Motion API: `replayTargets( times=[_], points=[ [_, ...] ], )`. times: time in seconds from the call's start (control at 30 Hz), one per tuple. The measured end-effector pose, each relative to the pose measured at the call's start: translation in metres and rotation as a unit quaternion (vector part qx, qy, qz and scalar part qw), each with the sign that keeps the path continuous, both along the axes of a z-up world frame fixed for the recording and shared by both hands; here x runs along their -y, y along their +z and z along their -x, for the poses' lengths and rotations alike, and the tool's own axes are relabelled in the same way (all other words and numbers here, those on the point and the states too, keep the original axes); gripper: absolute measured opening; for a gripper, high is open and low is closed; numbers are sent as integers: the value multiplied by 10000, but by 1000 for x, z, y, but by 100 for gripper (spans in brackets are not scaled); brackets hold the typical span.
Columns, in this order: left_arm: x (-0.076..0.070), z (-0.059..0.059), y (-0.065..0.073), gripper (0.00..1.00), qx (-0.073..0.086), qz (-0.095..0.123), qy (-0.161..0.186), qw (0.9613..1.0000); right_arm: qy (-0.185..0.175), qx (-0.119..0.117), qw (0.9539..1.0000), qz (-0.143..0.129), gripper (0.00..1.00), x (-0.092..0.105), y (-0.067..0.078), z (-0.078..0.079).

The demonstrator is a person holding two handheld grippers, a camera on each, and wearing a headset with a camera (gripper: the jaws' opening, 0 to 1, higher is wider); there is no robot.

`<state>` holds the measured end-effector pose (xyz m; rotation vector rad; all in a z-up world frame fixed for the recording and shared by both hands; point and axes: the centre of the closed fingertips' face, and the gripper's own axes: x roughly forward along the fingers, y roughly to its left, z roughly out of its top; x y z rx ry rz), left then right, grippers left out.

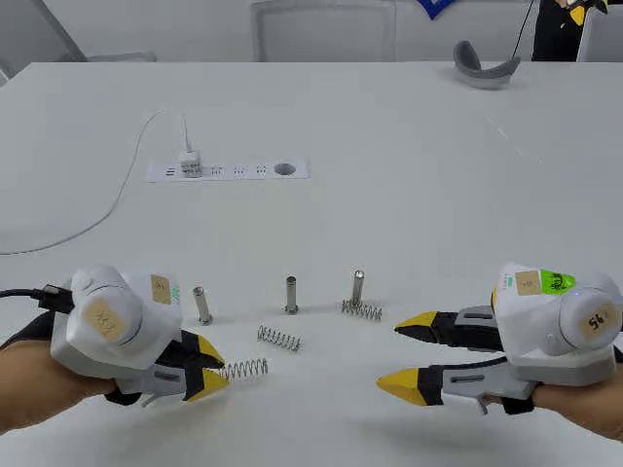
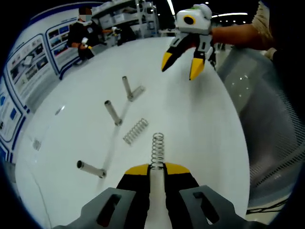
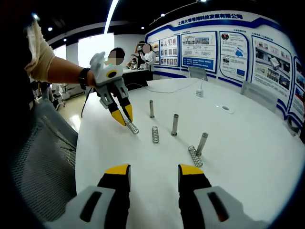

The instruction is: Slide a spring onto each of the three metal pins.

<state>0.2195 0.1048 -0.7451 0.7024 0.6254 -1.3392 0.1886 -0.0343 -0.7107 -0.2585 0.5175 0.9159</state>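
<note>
Springs, three: light thin-wire coils, likely easily crushed or flicked; best taken by one end, bore left free.
- First spring (image 1: 245,368): end clamped in left hand-held gripper (image 1: 212,373).
- Second spring (image 1: 278,339): loose on bench (image 1: 409,214).
- Third spring (image 1: 361,310): just beside right pin (image 1: 357,288).

Right hand-held gripper (image 1: 392,357): jaws apart, empty.

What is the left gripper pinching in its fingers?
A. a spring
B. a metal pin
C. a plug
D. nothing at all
A: the left gripper has its yellow fingers closed on one end of a spring, which sticks out ahead of them.
</note>
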Motion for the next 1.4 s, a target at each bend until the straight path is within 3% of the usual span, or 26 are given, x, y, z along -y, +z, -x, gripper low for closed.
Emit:
replayTargets(
  times=[0.63, 1.4],
  points=[
    [24, 13, 9, 10, 73, 143, -302, 9994, 742, 10, 9972, 130, 35, -50, -2, 5],
    [47, 32, 21, 10, 135, 288, -686, 9971, 1280, 156, 9909, 377, 22, -74, -6, 6]
  ],
)
